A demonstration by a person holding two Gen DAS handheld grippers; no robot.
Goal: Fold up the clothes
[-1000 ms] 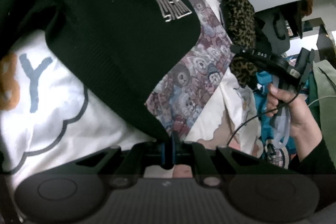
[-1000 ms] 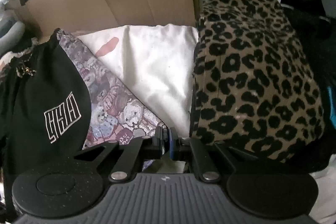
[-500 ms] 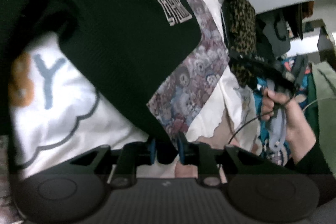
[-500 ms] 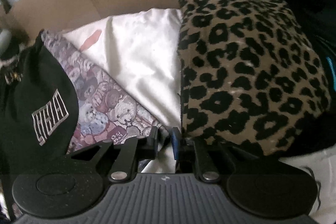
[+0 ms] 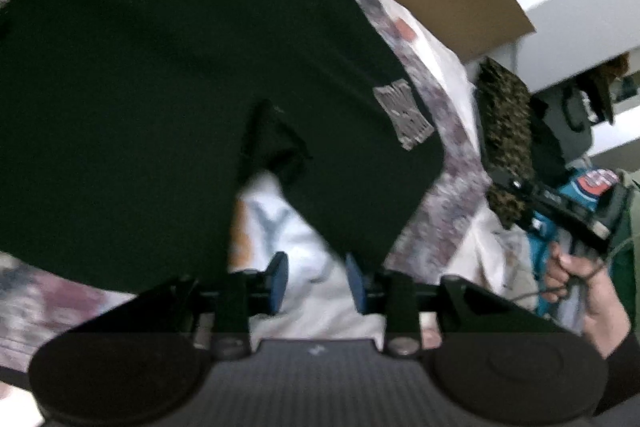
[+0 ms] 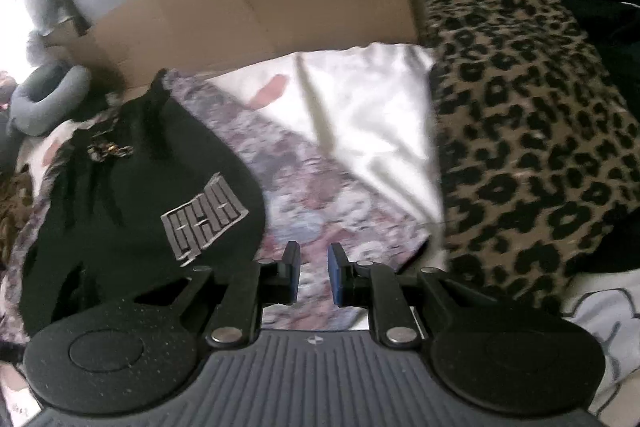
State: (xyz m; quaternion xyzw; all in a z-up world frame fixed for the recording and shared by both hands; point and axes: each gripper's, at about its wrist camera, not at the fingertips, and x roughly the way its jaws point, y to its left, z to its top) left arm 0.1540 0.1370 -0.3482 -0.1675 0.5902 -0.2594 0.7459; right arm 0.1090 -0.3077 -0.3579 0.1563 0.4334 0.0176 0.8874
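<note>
Release step after a fold: left gripper [image 5: 316, 281] jaws have just been opening, nothing between them; right gripper [image 6: 313, 277] jaws parted slightly, empty. Black knit garment with grey logo patch [image 5: 180, 87] lies folded on the bear-print sheet [image 6: 320, 195]. Next: regrip an edge or take another garment.
</note>
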